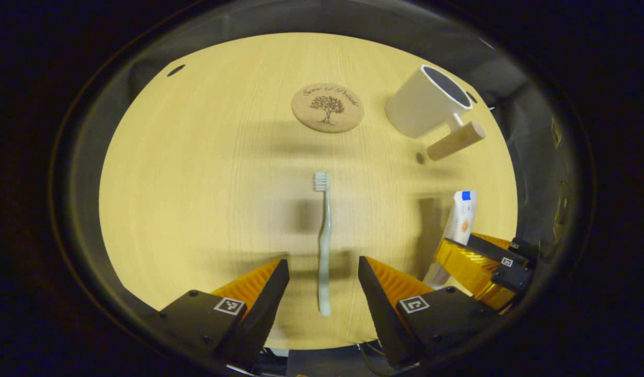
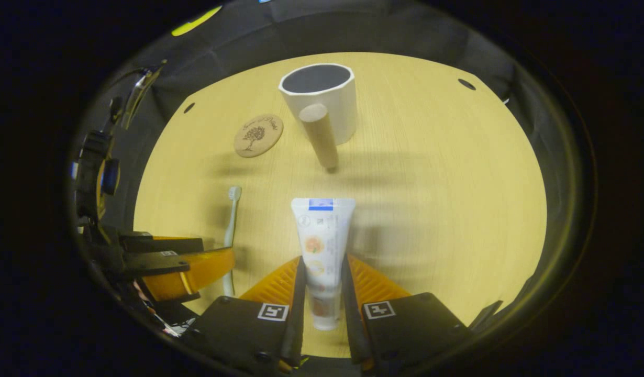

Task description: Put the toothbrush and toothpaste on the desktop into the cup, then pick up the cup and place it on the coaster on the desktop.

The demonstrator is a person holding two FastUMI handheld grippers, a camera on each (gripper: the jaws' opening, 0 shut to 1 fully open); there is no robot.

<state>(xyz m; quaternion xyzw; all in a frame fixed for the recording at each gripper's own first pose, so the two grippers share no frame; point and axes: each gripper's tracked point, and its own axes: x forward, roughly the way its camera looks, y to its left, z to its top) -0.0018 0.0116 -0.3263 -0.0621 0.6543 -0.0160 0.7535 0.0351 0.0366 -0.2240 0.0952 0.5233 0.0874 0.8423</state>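
A pale toothbrush (image 1: 324, 246) lies on the wooden table, bristles pointing away, its handle between the fingers of my left gripper (image 1: 323, 264), which stands open around it without touching. My right gripper (image 2: 322, 262) is shut on the lower part of a white toothpaste tube (image 2: 322, 230); whether the tube is off the table I cannot tell. Further back stands a white cup (image 2: 322, 99) with a wooden handle (image 2: 320, 137) facing my right gripper. The round cork coaster (image 1: 328, 107) lies left of the cup (image 1: 426, 102). In the left gripper view the toothpaste (image 1: 462, 217) and right gripper (image 1: 476, 262) are at the right.
The round wooden table (image 1: 196, 183) has small dark holes near its far rim (image 2: 466, 84). Black cloth wall surrounds it. The left gripper (image 2: 186, 267) and the toothbrush (image 2: 232, 214) appear at the left of the right gripper view.
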